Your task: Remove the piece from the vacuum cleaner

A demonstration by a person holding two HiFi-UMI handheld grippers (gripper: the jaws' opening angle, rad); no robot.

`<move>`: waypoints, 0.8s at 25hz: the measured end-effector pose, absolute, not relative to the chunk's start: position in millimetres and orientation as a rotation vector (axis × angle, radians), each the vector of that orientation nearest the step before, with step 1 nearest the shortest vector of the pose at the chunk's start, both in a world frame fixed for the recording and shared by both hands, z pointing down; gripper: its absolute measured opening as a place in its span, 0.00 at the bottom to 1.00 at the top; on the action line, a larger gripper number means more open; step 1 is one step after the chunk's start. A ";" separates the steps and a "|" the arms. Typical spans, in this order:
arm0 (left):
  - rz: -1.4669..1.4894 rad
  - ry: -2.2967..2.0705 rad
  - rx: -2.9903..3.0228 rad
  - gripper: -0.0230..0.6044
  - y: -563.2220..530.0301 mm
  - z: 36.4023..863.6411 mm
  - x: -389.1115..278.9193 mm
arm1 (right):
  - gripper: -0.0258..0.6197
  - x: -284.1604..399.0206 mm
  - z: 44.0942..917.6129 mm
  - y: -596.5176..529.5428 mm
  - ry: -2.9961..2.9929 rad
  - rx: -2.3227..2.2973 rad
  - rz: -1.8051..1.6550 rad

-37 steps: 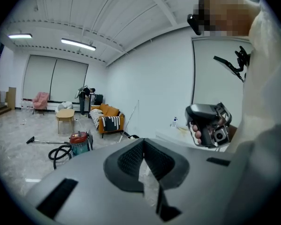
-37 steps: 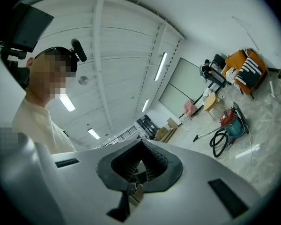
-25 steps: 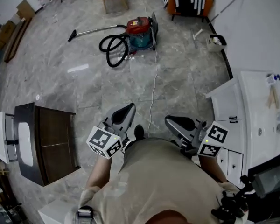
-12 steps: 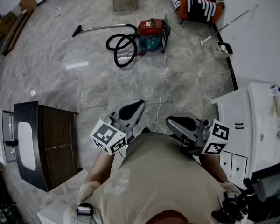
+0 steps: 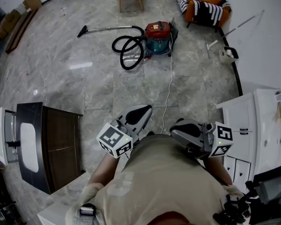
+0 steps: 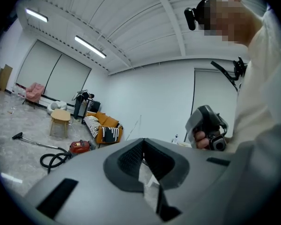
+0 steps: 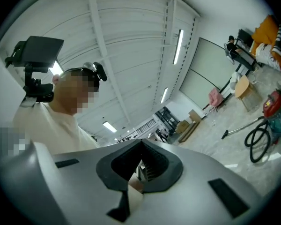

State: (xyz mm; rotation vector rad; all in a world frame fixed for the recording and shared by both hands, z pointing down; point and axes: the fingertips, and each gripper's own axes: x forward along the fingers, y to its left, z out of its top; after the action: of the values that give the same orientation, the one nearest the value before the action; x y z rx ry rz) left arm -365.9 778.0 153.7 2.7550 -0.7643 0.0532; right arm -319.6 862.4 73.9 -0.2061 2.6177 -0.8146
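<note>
The vacuum sits on the floor, red top on a teal body. Its black hose is coiled just beside it, and the wand lies flat, running away from the coil to a dark nozzle. A white cord trails from the vacuum back toward the person. Beyond the vacuum stands an orange sofa, and a white cabinet stands on the nearer side, well apart from it.

Over the last second the vacuum has slid lower and nearer in the head view, while both tools have kept their place close to the person's body. That reads as the person walking toward it, with the approach not finished.

The left tool has its jaws closed together with nothing between them. The right tool is the same, pads meeting and empty. Both are held high and well apart from the vacuum, which shows small in the left gripper view and at the edge of the right gripper view.

Nothing on the vacuum has been touched, so the removal has not begun. Which piece is meant cannot be told from here; the hose or wand seem likely. The jaws will have to open before any grip.
</note>
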 end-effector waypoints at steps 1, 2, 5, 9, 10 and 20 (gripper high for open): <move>0.061 -0.770 2.757 0.04 776.0 153.9 -363.9 | 0.04 -313.6 73.1 857.6 2.593 -0.223 -0.819; 0.068 -0.777 2.763 0.04 773.4 152.6 -362.1 | 0.04 -308.4 72.0 852.2 2.573 -0.238 -0.817; 0.054 -0.805 2.785 0.04 768.0 142.9 -358.9 | 0.04 -301.0 68.9 834.8 2.567 -0.257 -0.788; 0.030 -0.889 2.771 0.04 753.6 131.7 -358.8 | 0.04 -296.1 63.9 814.4 2.648 -0.219 -0.718; 0.035 -0.910 2.760 0.04 748.4 131.2 -357.0 | 0.04 -292.4 63.7 810.6 2.667 -0.213 -0.705; 0.023 -0.850 2.838 0.04 711.7 105.1 -255.6 | 0.04 -208.7 68.5 770.2 2.760 -0.230 -0.574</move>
State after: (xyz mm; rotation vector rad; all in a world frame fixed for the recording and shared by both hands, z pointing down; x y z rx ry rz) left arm -255.6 711.7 105.1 2.8379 -0.8502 0.0228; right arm -208.7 770.2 68.5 -0.2300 2.7599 -0.5742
